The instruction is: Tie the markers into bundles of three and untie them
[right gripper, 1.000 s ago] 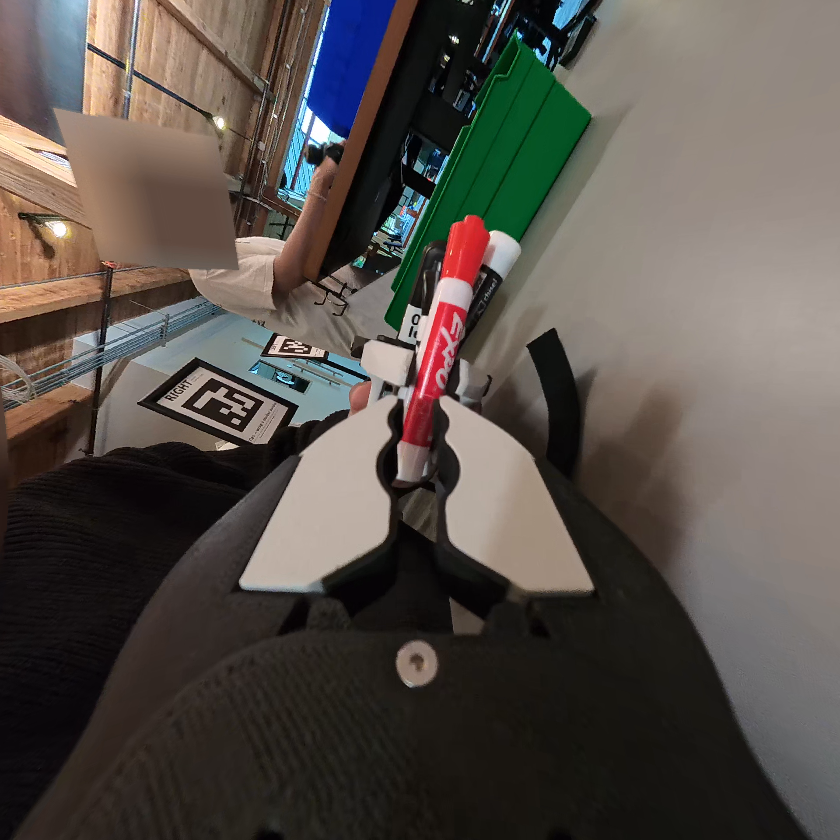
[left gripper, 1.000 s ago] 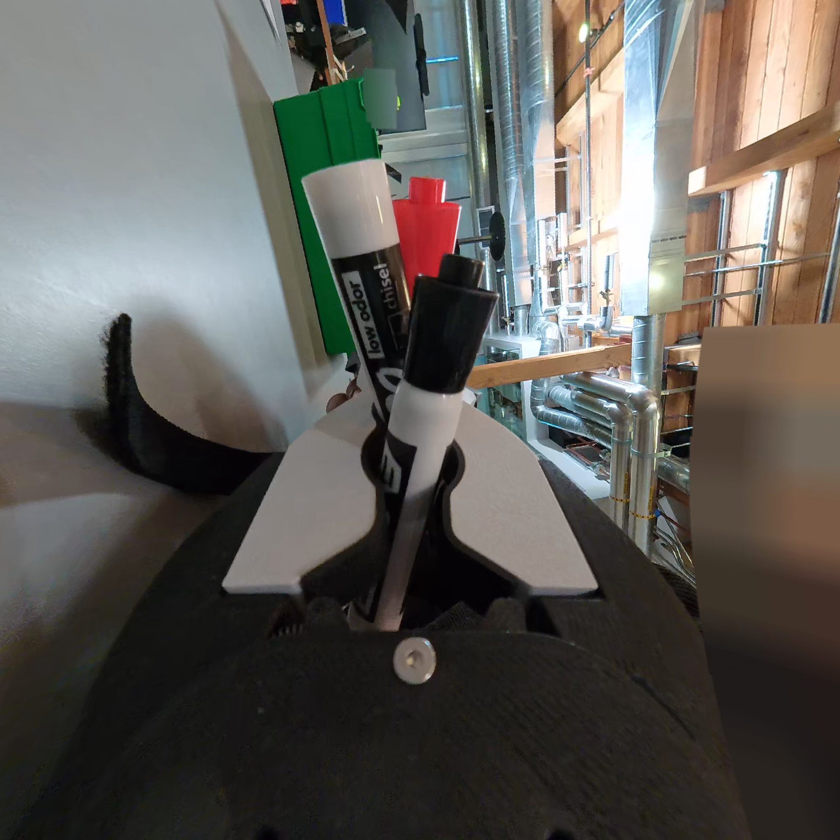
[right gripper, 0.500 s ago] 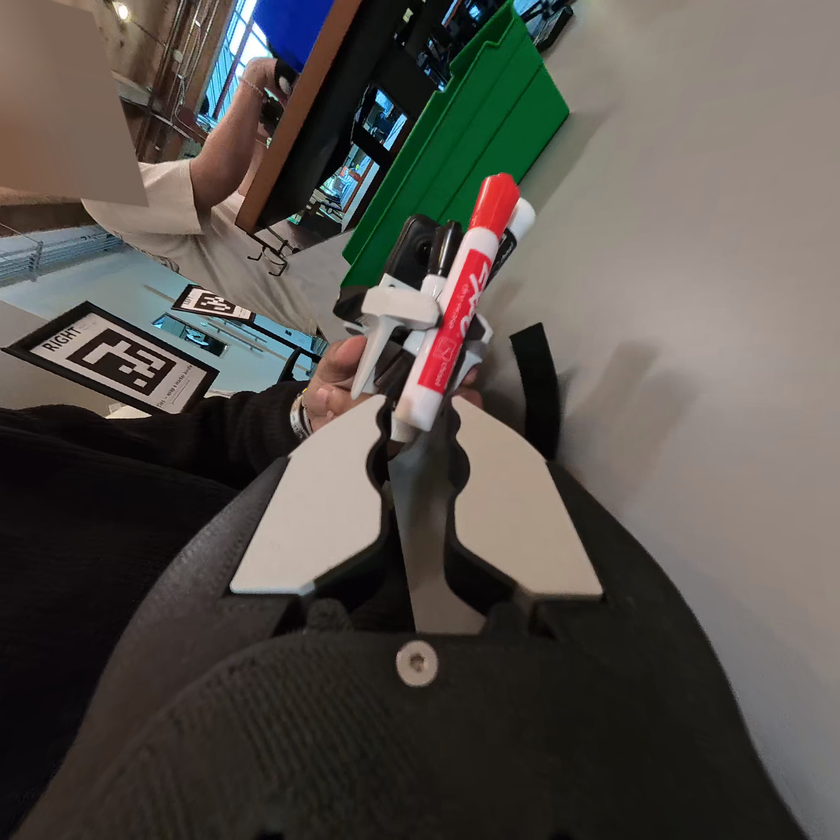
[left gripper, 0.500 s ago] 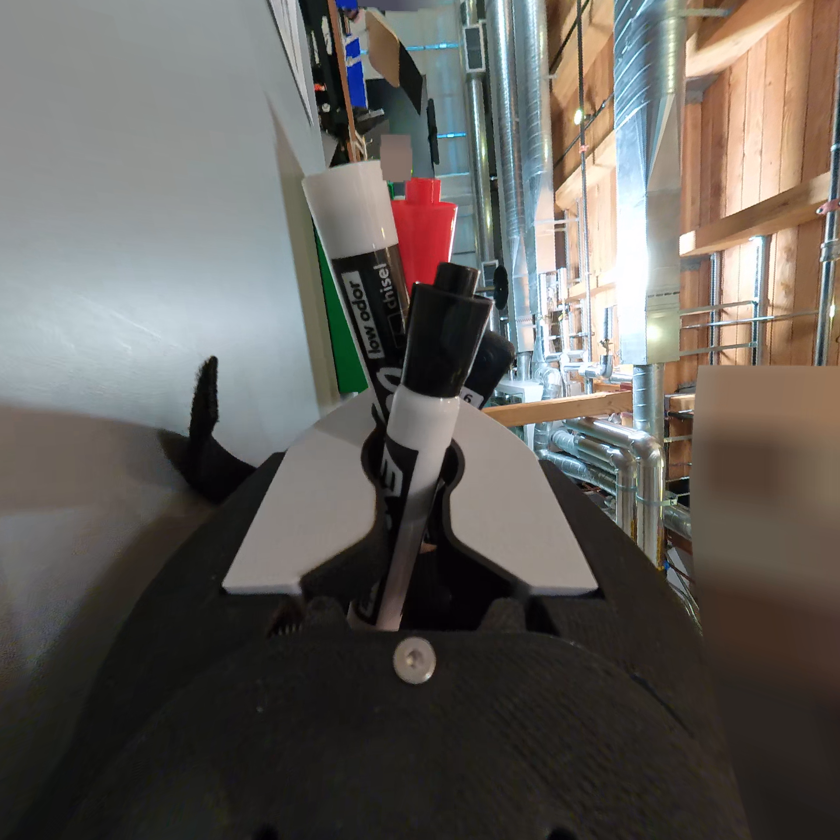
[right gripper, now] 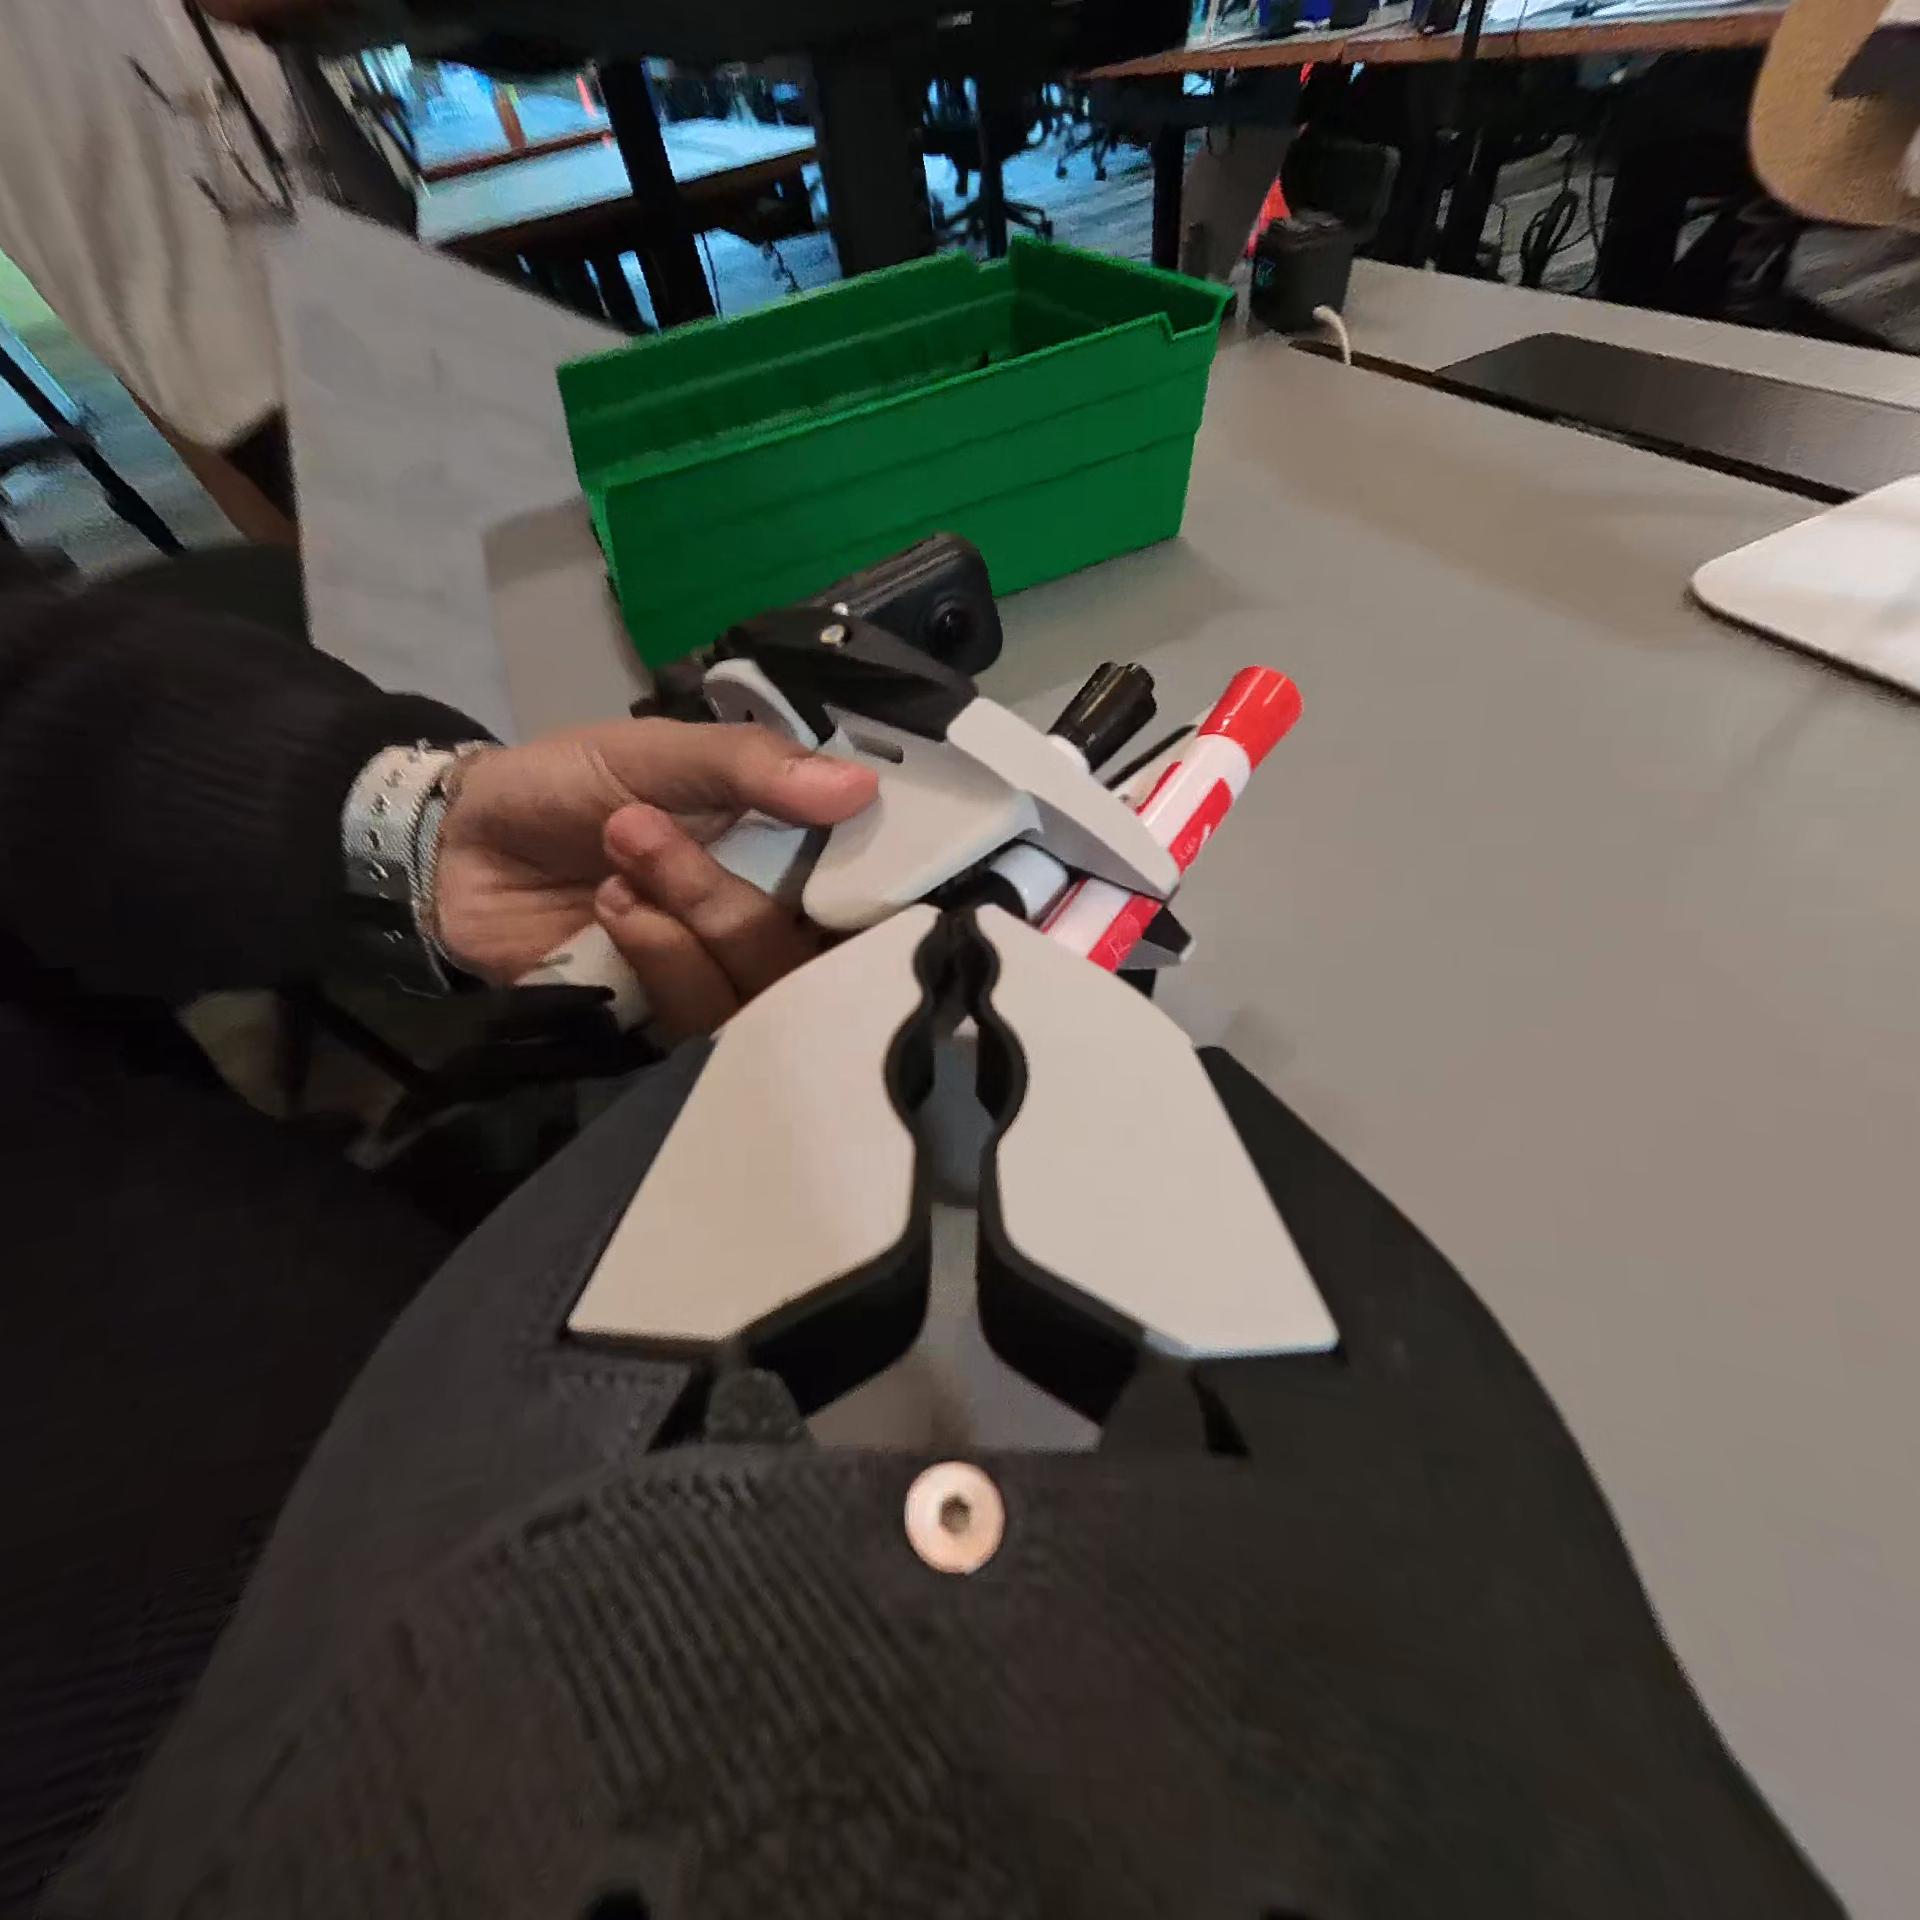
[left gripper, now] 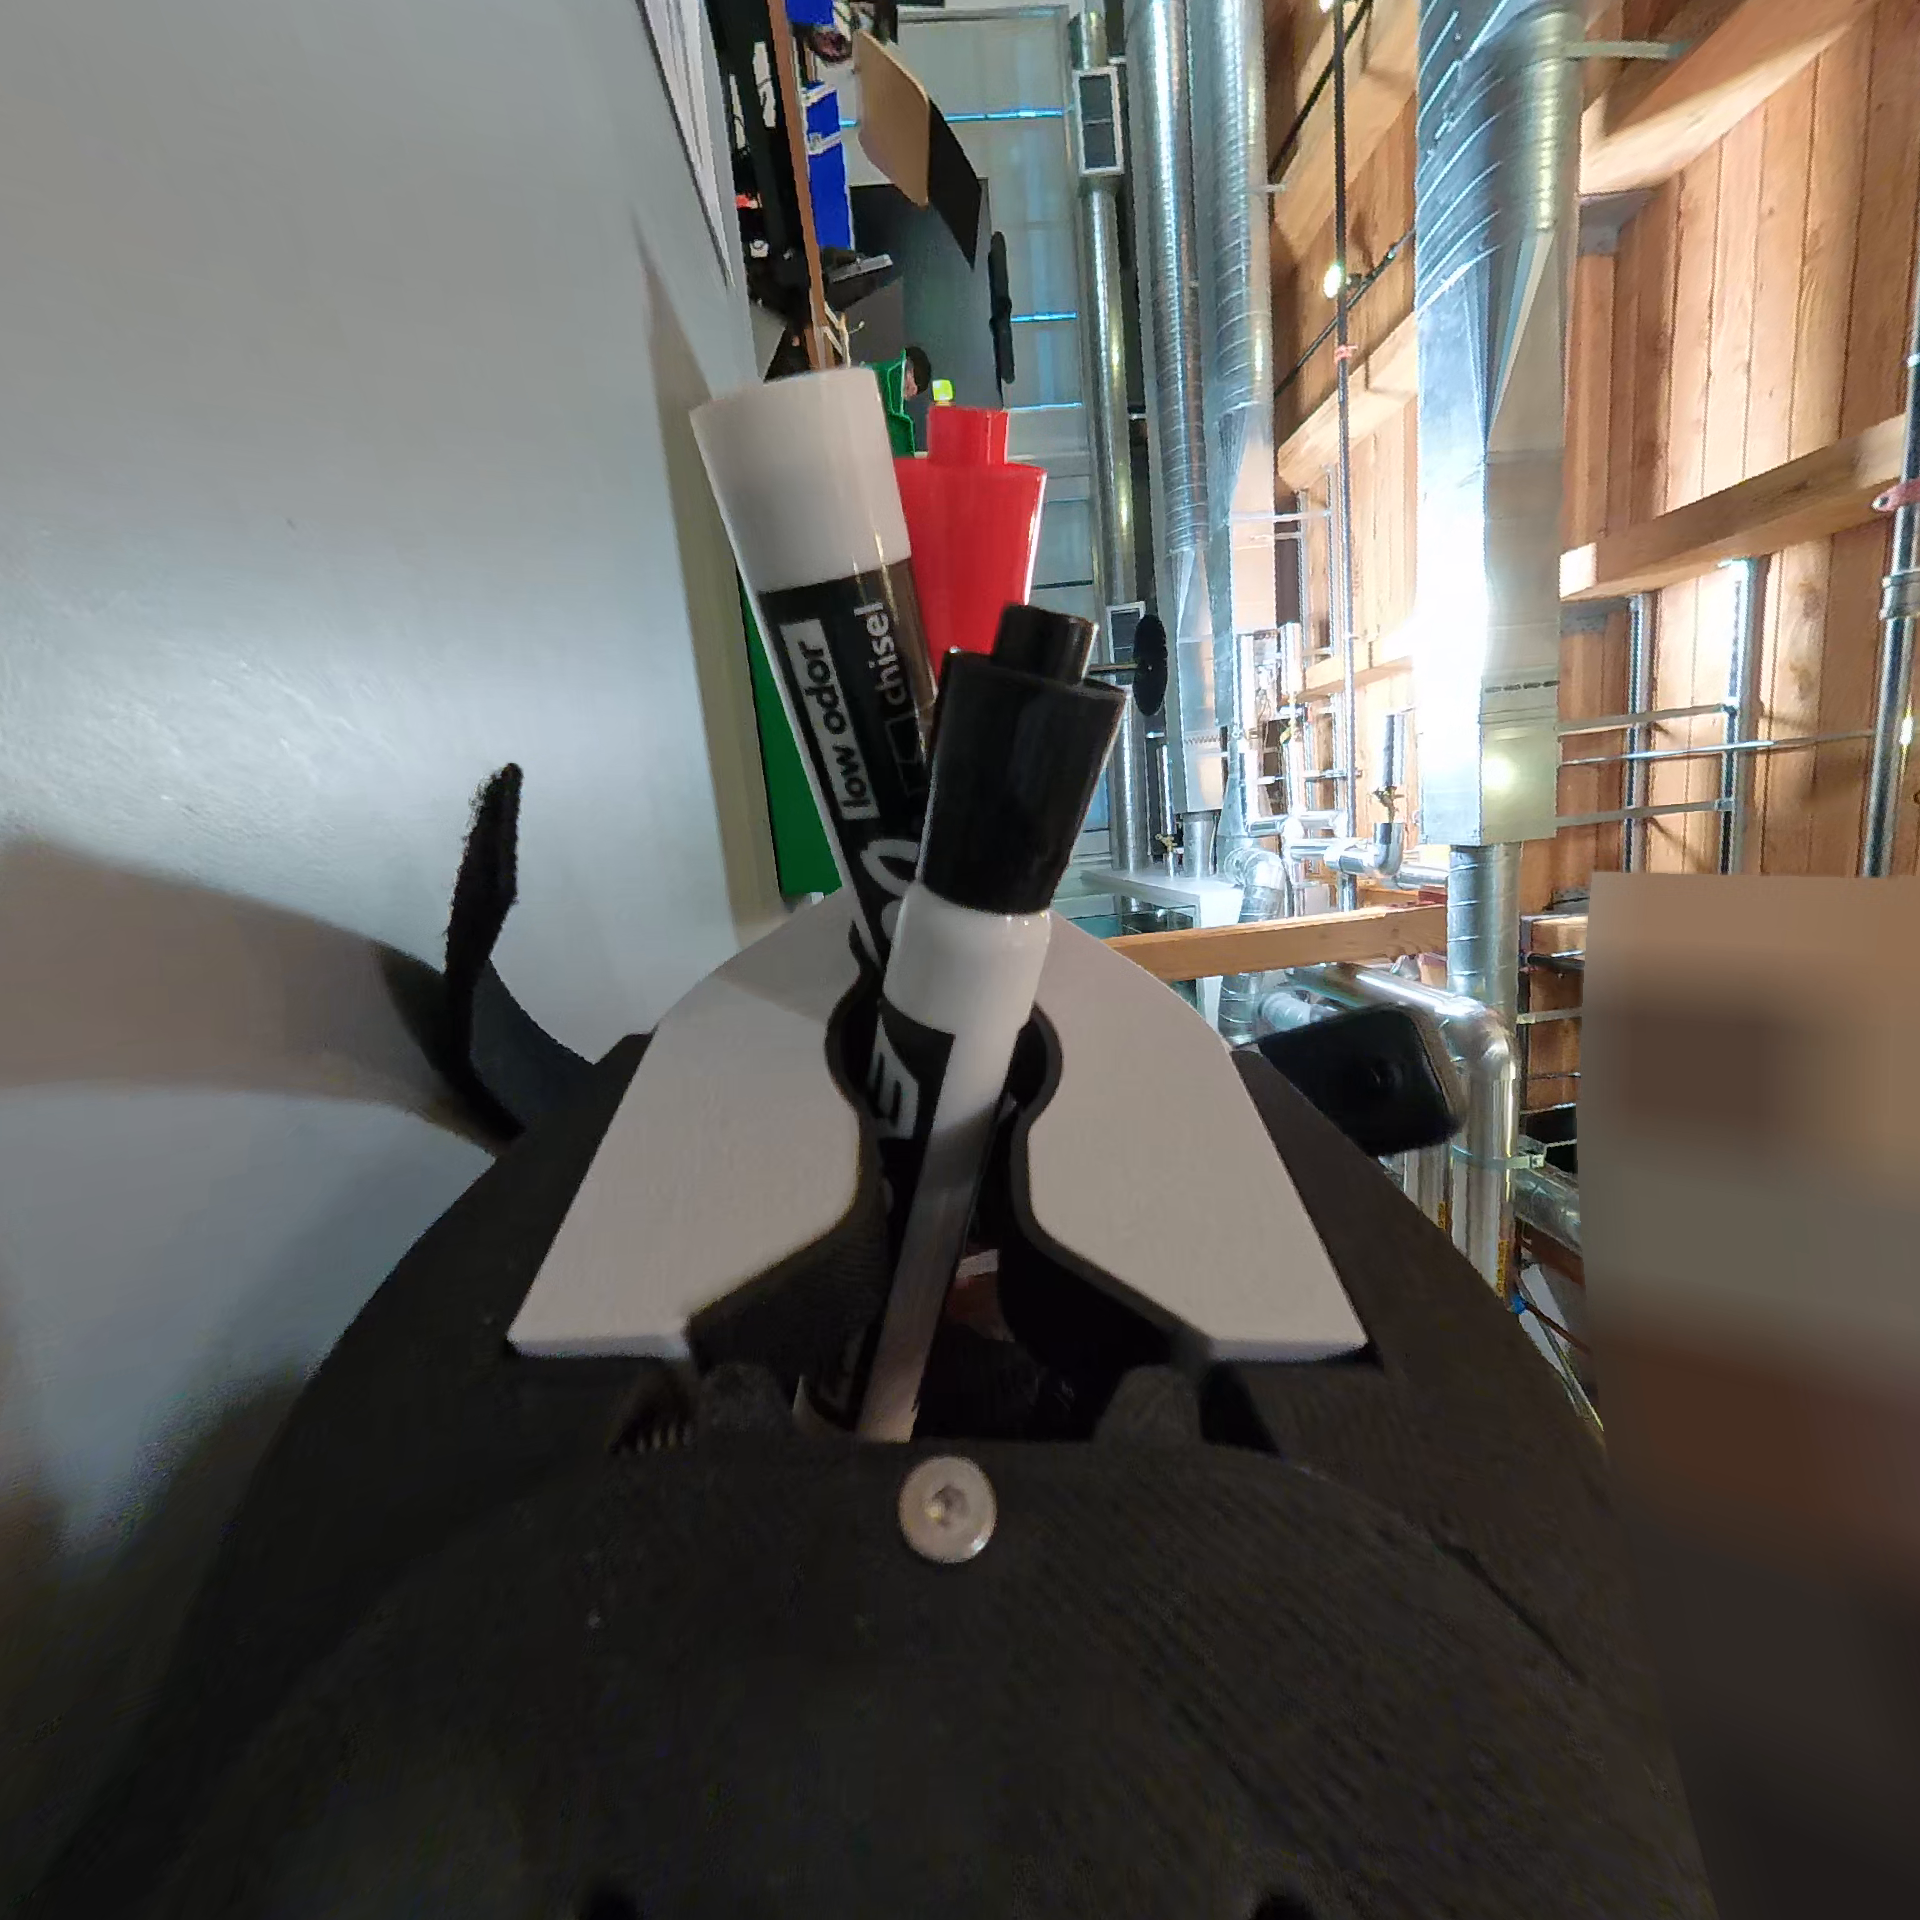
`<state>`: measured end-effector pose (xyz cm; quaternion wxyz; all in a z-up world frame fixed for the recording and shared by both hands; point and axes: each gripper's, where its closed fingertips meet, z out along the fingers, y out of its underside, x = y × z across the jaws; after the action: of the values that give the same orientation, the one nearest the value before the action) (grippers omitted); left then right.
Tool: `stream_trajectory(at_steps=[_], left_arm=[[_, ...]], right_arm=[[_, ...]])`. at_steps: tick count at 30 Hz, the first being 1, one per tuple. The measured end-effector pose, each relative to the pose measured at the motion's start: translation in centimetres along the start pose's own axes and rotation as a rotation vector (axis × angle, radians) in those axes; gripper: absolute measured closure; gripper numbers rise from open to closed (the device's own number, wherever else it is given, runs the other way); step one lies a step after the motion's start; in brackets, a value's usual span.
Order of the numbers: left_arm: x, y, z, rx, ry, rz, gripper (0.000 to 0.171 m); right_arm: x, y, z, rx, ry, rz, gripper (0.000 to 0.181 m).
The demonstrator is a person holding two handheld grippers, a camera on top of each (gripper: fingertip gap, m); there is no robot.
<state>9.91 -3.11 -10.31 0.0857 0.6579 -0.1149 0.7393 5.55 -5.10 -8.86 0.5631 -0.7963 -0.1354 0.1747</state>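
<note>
In the left wrist view, my left tongs (left gripper: 940, 1049) sit at the centre of the frame, clenched around a bundle of three markers that stick up and away from the camera. The black-capped marker (left gripper: 997, 842) is nearest, seated in the round notch between the pads. Behind it, leaning toward the upper left, is a second black marker (left gripper: 821, 582) with its white end up, and a red cap (left gripper: 971, 540) shows just to its right. A black hook-and-loop strap (left gripper: 483, 894) curls up at the left edge of the tongs.

In the right wrist view, my right tongs (right gripper: 956, 961) are at mid-frame, nearly closed, gripping nothing that I can make out. The bundle, with the red marker (right gripper: 1210, 779) most visible, lies just above their tips in my left tongs, over the grey surface (right gripper: 1558, 935). A green bin (right gripper: 894, 447) stands in the upper middle.
</note>
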Motion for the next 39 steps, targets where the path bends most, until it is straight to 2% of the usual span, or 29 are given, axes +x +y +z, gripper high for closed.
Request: stream_trajectory(at_steps=[9, 16, 24, 27, 29, 32, 35, 39], left_arm=[[0.0, -0.2, -0.2, 0.012, -0.005, 0.004, 0.151], [-0.1, -0.3, -0.2, 0.013, -0.011, 0.005, 0.151], [0.0, -0.9, -0.4, 0.042, -0.014, 0.016, 0.151], [0.1, -1.3, -0.6, 0.06, -0.01, 0.021, 0.151], [0.3, -1.6, -0.7, 0.075, -0.002, 0.024, 0.151], [0.7, -1.9, -0.9, 0.094, 0.022, 0.028, 0.15], [1.2, -1.9, -0.9, 0.103, 0.045, 0.038, 0.15], [1.6, -1.7, -0.8, 0.104, 0.061, 0.052, 0.15]], right_arm=[[-0.2, 1.2, 0.6, -0.083, 0.079, -0.195, 0.181], [0.0, 1.5, 0.6, -0.104, 0.089, -0.205, 0.181], [-0.7, 0.5, 0.2, -0.047, 0.055, -0.196, 0.171], [-1.0, 0.5, 0.0, -0.049, 0.041, -0.137, 0.173], [-1.1, 1.4, 0.2, -0.097, 0.022, -0.024, 0.173], [-1.6, 3.7, 1.1, -0.203, -0.015, 0.166, 0.161], [-2.0, 5.6, 2.0, -0.29, -0.008, 0.195, 0.15], [-3.2, 4.8, 2.5, -0.244, -0.05, 0.226, 0.144]])
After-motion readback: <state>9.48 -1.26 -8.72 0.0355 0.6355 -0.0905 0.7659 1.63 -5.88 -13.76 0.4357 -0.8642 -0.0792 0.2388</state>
